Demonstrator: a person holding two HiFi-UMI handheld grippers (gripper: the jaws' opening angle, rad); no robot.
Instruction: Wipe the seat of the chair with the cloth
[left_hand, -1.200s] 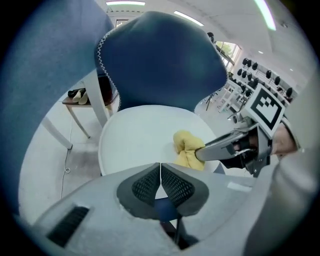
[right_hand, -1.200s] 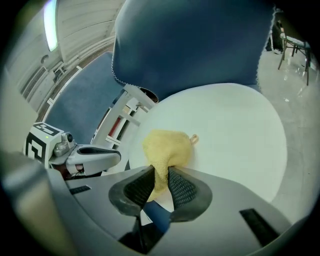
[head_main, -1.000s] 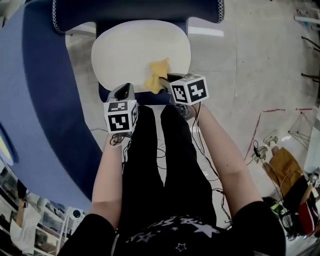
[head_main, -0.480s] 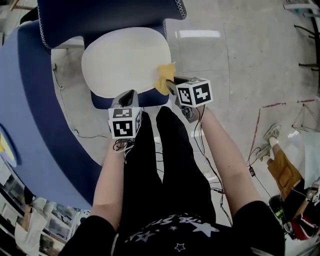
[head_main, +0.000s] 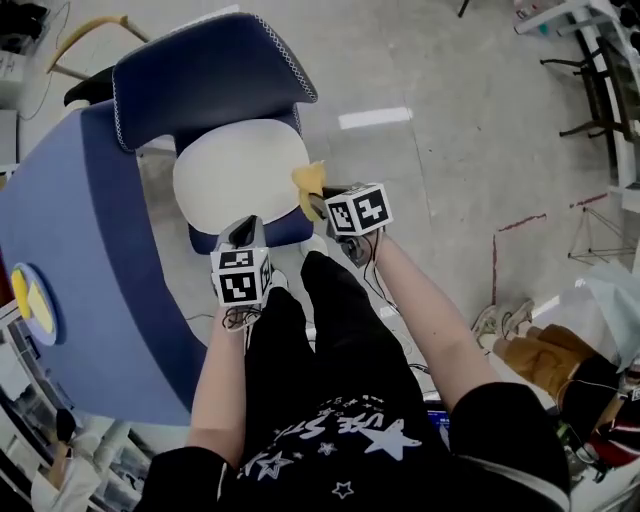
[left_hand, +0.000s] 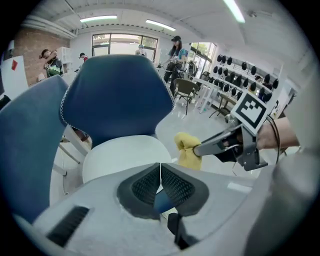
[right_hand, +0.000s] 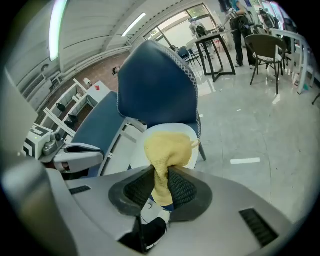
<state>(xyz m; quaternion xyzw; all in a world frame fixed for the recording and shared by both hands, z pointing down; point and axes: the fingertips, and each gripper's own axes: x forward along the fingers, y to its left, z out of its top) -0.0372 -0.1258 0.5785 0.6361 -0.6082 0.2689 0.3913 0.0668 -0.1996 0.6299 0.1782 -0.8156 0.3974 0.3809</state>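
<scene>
The chair has a white seat (head_main: 238, 175) and a dark blue backrest (head_main: 205, 85). My right gripper (head_main: 313, 201) is shut on the yellow cloth (head_main: 308, 184), held in the air just off the seat's right front edge. The right gripper view shows the yellow cloth (right_hand: 167, 152) bunched between the jaws with the white seat (right_hand: 150, 137) behind it. My left gripper (head_main: 243, 234) is shut with nothing in it, at the seat's front edge. In the left gripper view the white seat (left_hand: 122, 152) lies ahead and the yellow cloth (left_hand: 187, 150) hangs at the right.
A large blue curved panel (head_main: 90, 250) stands at the chair's left. The person's legs in black trousers (head_main: 320, 340) are right in front of the chair. Grey floor (head_main: 450, 150) spreads to the right, with cables, shoes and bags (head_main: 560, 360) at the far right.
The right gripper has lifted the cloth off the seat and drawn back beside its right front edge. The head view has pulled back, showing more of the chair.
</scene>
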